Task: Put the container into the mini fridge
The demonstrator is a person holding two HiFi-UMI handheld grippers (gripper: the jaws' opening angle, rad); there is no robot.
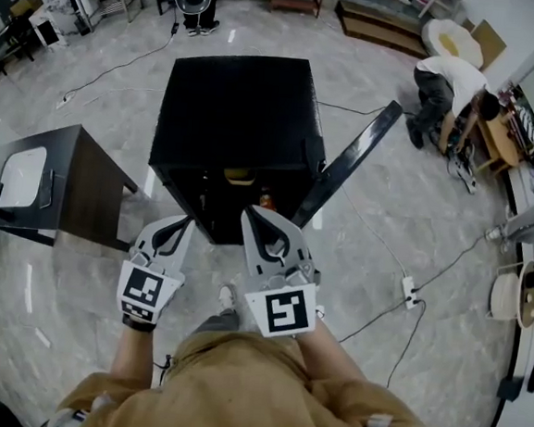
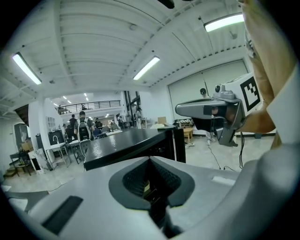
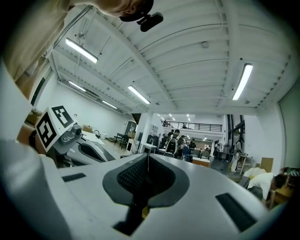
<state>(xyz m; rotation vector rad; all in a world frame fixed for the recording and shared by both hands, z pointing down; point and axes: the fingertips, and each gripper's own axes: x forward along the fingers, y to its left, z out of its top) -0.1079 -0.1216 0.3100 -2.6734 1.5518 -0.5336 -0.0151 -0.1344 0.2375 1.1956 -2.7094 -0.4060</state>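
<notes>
P1: Marble floor (image 1: 383, 265) in the head view, with the black fridge (image 1: 234, 112) dead ahead and its door (image 1: 345, 168) swung wide to the right. Left gripper (image 1: 186, 221) and right gripper (image 1: 250, 214) sit side by side just in front of the opening, both pressed together with nothing in them. Where's the container?

P2: Probably that yellowish thing (image 1: 238, 173) on the shelf inside, so it looks already in. An orange item (image 1: 266, 199) sits lower down. Hard to tell more, it's dark in there.

P1: Left gripper view shows the fridge's top and the door past its closed tips. The right gripper hangs off to the right.

P2: Right gripper view is all ceiling and far-off desks beyond its closed tips, no fridge at all. That's the worry: with that camera aimed over it, a blind push at the door could miss or clip the edge. Closed jaws might also slide off the glossy panel. And the cable (image 1: 384, 307) by the person's feet is a trip risk.
</notes>
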